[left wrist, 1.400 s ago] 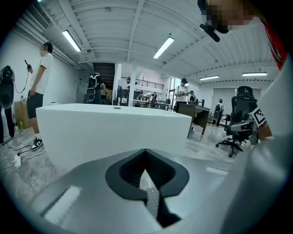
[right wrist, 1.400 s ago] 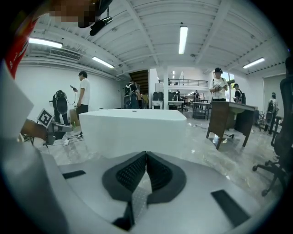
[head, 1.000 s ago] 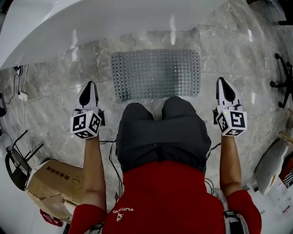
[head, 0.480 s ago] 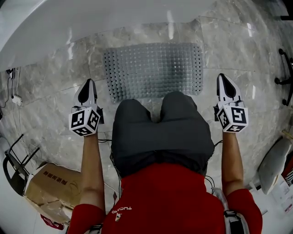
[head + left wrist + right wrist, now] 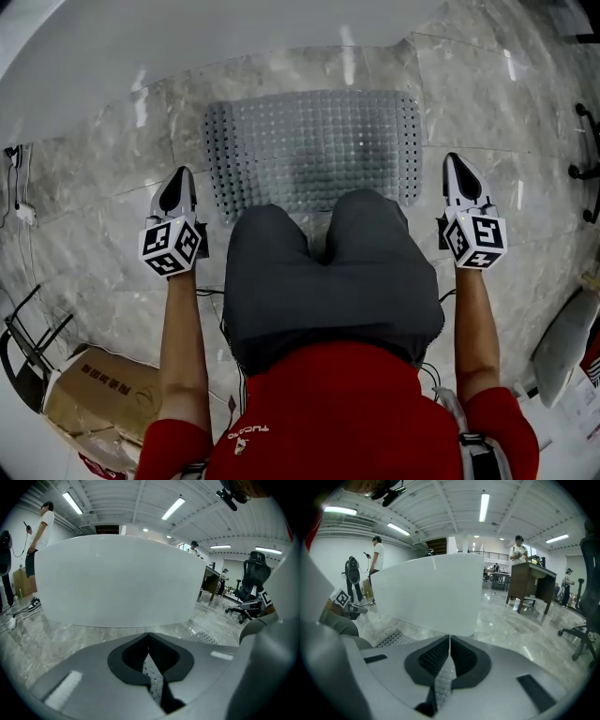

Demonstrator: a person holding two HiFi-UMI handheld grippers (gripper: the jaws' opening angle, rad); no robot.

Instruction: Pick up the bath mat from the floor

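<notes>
Basically nothing's done yet, far as I can judge. The bath mat (image 5: 314, 150) is lying flat on the marble floor (image 5: 94, 187), just this side of the white bathtub (image 5: 187, 47), with a strip of bare floor between them. Its near edge disappears behind the person's knees (image 5: 328, 272) in the head view (so I can't say how that edge lies). The left gripper (image 5: 178, 187) is off to the left of the mat, close to its near-left corner but not touching it. The right gripper (image 5: 459, 178) is just beside the mat's right edge, also clear of it. Both have their jaws pressed together with nothing between them; each gripper's own view shows the pads meeting in a thin line and only the tub wall beyond. You can catch a sliver of the holey mat off to the side in both of those views, so neither one is aimed at it. My read: this is the lining-up stage. What's left is pretty much everything, meaning open up, get down to an edge or corner, clamp on, and lift the mat clear of the floor.
</notes>
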